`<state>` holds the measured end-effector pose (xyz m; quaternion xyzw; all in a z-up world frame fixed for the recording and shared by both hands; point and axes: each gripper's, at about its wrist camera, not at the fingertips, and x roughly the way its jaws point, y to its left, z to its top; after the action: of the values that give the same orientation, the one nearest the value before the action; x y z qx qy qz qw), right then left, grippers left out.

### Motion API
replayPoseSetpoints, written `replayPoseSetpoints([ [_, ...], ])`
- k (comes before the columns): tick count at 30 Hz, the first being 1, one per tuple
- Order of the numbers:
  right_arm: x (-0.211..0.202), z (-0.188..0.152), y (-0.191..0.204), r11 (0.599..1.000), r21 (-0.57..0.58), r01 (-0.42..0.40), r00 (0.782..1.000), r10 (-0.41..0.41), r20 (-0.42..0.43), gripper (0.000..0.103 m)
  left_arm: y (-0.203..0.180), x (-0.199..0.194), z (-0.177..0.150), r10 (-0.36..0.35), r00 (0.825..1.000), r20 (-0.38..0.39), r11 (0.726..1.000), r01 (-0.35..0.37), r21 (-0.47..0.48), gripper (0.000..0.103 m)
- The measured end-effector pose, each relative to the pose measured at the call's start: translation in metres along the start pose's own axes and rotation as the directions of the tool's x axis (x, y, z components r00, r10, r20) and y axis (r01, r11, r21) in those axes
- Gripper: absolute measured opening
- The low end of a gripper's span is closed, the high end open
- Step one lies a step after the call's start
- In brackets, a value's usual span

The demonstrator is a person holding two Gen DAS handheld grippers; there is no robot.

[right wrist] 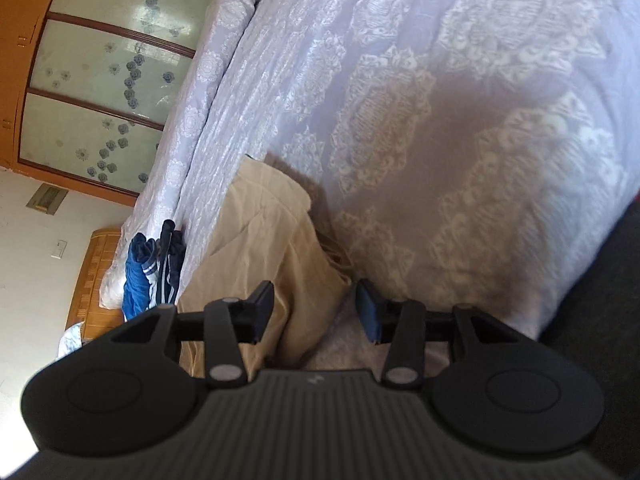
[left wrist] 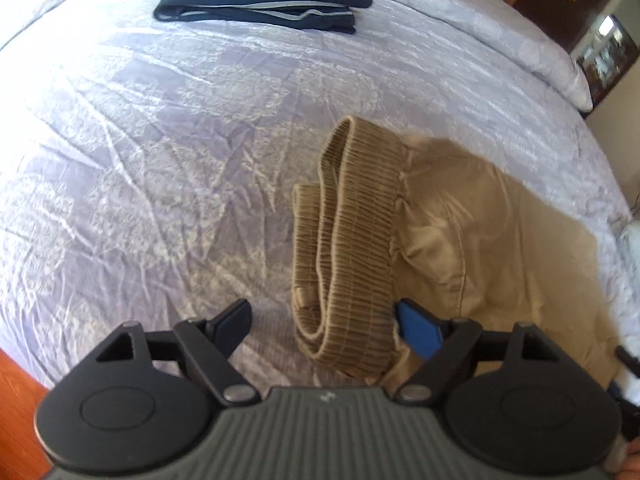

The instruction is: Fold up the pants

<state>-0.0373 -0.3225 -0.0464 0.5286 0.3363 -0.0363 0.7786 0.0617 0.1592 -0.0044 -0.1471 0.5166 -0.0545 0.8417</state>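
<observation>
Both claws stand open, holding nothing: left claw (left wrist: pixel 324 326) straddles the ribbed waistband (left wrist: pixel 352 248) of the tan pants (left wrist: pixel 480 240) on the bed (left wrist: pixel 160 140), legs trailing rightward; right claw (right wrist: pixel 316 312) brackets their folded edge.

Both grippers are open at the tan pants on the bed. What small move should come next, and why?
Probably close the left gripper on the ribbed waistband: the band lies between its open fingers, and the tan pants look bunched, not yet flat.
</observation>
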Motion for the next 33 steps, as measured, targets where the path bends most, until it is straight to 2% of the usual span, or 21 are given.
replayPoseSetpoints([
  [2, 0.002, 0.002, 0.003, 1.0, 0.012, -0.006, 1.0, 0.006, 0.001, 0.053, 0.013, -0.014, 0.006, -0.049, 0.999, 0.022, 0.998, 0.05, -0.049, 0.083],
  [4, 0.002, 0.002, 0.005, 1.0, 0.004, -0.01, 1.0, 0.01, 0.009, 0.056, 0.018, -0.028, 0.01, -0.056, 0.997, 0.053, 0.994, 0.06, -0.089, 0.077],
  [8, 0.003, -0.001, 0.008, 0.999, -0.034, 0.002, 1.0, -0.001, 0.029, 0.057, 0.007, -0.057, 0.026, -0.075, 0.987, 0.14, 0.995, 0.083, -0.057, 0.074],
  [10, 0.0, -0.002, 0.01, 0.999, -0.039, 0.017, 0.999, -0.016, 0.039, 0.057, -0.007, -0.067, 0.034, -0.126, 0.976, 0.178, 0.991, 0.133, -0.027, 0.074],
  [13, -0.009, -0.009, 0.012, 0.996, -0.057, 0.066, 0.995, -0.061, 0.074, 0.057, -0.044, -0.063, 0.045, -0.209, 0.965, 0.159, 0.977, 0.199, 0.08, 0.073],
  [14, -0.012, -0.011, 0.014, 0.994, -0.073, 0.083, 0.994, -0.077, 0.082, 0.057, -0.059, -0.057, 0.048, -0.234, 0.961, 0.144, 0.969, 0.219, 0.114, 0.069],
  [16, -0.013, -0.016, 0.014, 0.992, -0.078, 0.098, 0.992, -0.091, 0.089, 0.057, -0.088, -0.042, 0.052, -0.284, 0.954, 0.1, 0.947, 0.263, 0.184, 0.065],
  [18, -0.014, -0.018, 0.013, 0.992, -0.073, 0.099, 0.992, -0.093, 0.091, 0.057, -0.113, -0.017, 0.056, -0.304, 0.952, 0.037, 0.931, 0.288, 0.223, 0.062],
  [20, -0.012, -0.018, 0.009, 0.993, -0.069, 0.092, 0.993, -0.086, 0.085, 0.057, -0.129, 0.017, 0.057, -0.288, 0.957, -0.037, 0.929, 0.289, 0.231, 0.054],
  [21, -0.011, -0.018, 0.007, 0.994, -0.064, 0.086, 0.993, -0.081, 0.083, 0.057, -0.135, 0.034, 0.056, -0.25, 0.966, -0.064, 0.935, 0.258, 0.242, 0.049],
  [23, -0.007, -0.015, 0.007, 0.995, -0.066, 0.073, 0.994, -0.068, 0.082, 0.057, -0.141, 0.066, 0.051, -0.145, 0.983, -0.109, 0.947, 0.17, 0.271, 0.047],
  [24, -0.003, -0.014, 0.011, 0.995, -0.078, 0.068, 0.995, -0.062, 0.08, 0.057, -0.14, 0.078, 0.048, -0.111, 0.985, -0.132, 0.949, 0.144, 0.281, 0.046],
  [26, 0.008, -0.011, 0.017, 0.992, -0.113, 0.054, 0.997, -0.047, 0.063, 0.055, -0.143, 0.085, 0.045, -0.075, 0.99, -0.119, 0.945, 0.108, 0.308, 0.048],
  [27, 0.013, -0.009, 0.02, 0.989, -0.137, 0.051, 0.997, -0.044, 0.056, 0.051, -0.148, 0.085, 0.046, -0.05, 0.991, -0.125, 0.943, 0.088, 0.321, 0.048],
  [28, 0.02, -0.007, 0.024, 0.984, -0.167, 0.057, 0.998, -0.05, 0.043, 0.034, -0.154, 0.083, 0.046, -0.027, 0.991, -0.132, 0.941, 0.07, 0.331, 0.048],
  [29, 0.028, -0.005, 0.028, 0.98, -0.187, 0.069, 0.998, -0.066, 0.022, 0.027, -0.158, 0.078, 0.048, -0.014, 0.991, -0.136, 0.938, 0.06, 0.34, 0.048],
  [30, 0.031, -0.004, 0.031, 0.979, -0.189, 0.073, 0.997, -0.071, 0.017, 0.025, -0.161, 0.07, 0.05, -0.02, 0.99, -0.138, 0.937, 0.067, 0.343, 0.049],
  [31, 0.032, -0.002, 0.034, 0.98, -0.193, 0.045, 0.999, -0.043, 0.013, 0.023, -0.164, 0.06, 0.053, -0.049, 0.99, -0.134, 0.936, 0.092, 0.339, 0.05],
  [32, 0.03, -0.002, 0.042, 0.976, -0.218, 0.011, 1.0, -0.009, 0.011, 0.022, -0.166, 0.048, 0.057, -0.087, 0.988, -0.126, 0.935, 0.124, 0.331, 0.059],
  [33, 0.026, -0.005, 0.054, 0.961, -0.276, 0.001, 1.0, 0.007, 0.028, 0.022, -0.169, 0.039, 0.061, -0.113, 0.987, -0.116, 0.935, 0.145, 0.324, 0.071],
])
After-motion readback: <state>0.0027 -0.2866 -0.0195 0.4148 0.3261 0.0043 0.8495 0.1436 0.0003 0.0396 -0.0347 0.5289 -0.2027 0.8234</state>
